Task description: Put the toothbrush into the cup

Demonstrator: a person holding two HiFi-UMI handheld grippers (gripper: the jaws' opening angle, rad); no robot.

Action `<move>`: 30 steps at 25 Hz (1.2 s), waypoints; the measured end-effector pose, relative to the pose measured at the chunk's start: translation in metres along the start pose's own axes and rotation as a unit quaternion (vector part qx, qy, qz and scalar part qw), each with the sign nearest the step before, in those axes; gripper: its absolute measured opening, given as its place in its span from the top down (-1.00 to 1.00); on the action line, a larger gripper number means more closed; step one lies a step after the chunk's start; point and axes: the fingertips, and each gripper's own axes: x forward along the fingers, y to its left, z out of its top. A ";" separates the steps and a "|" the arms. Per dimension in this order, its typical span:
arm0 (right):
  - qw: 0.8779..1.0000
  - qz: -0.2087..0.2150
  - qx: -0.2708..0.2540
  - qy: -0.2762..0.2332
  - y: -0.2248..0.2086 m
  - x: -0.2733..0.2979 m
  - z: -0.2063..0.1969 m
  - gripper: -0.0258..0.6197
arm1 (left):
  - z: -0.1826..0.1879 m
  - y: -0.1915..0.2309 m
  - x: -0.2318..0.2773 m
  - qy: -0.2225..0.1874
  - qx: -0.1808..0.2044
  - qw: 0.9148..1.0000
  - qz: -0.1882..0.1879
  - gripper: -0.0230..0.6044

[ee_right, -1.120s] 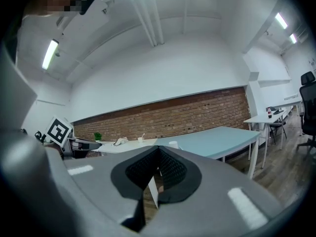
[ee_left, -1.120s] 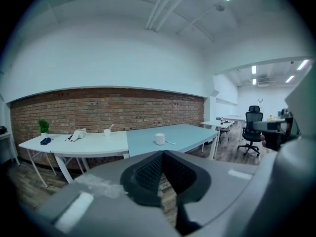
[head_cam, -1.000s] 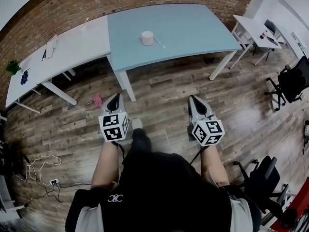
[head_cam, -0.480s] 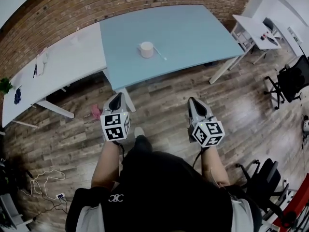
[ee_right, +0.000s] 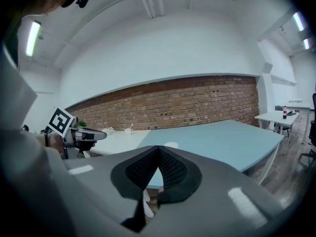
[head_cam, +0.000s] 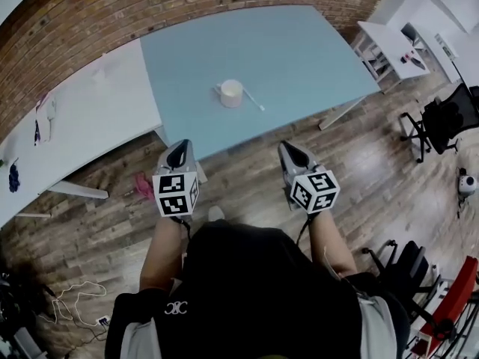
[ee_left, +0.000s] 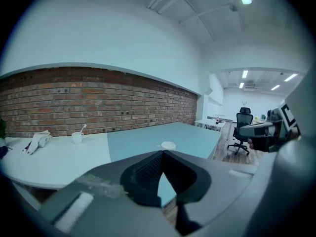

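Observation:
A white cup (head_cam: 231, 93) stands near the middle of the light blue table (head_cam: 299, 58). The toothbrush (head_cam: 253, 99) lies flat on the table just right of the cup. My left gripper (head_cam: 178, 149) and right gripper (head_cam: 288, 149) are held side by side at the table's near edge, well short of the cup, both shut and empty. In the left gripper view the cup (ee_left: 168, 145) shows just above the closed tips of the left gripper (ee_left: 162, 153). The cup (ee_right: 171, 145) sits likewise beyond the tips of the right gripper (ee_right: 158, 148) in the right gripper view.
A white table (head_cam: 90, 118) adjoins the blue one on the left and carries another cup (ee_left: 77, 137) and small items. A brick wall runs behind. Office chairs (head_cam: 438, 122) and a small white desk (head_cam: 389, 47) stand at the right. A pink object (head_cam: 144, 187) lies on the floor.
The person has walked toward the blue table. Both grippers have moved forward together, from over the wooden floor to the table's near edge. Both stayed shut.

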 end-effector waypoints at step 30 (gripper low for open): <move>0.952 0.097 -0.099 0.273 -0.121 0.225 -0.098 0.66 | -0.015 0.008 0.109 0.071 -0.041 0.996 0.030 0.91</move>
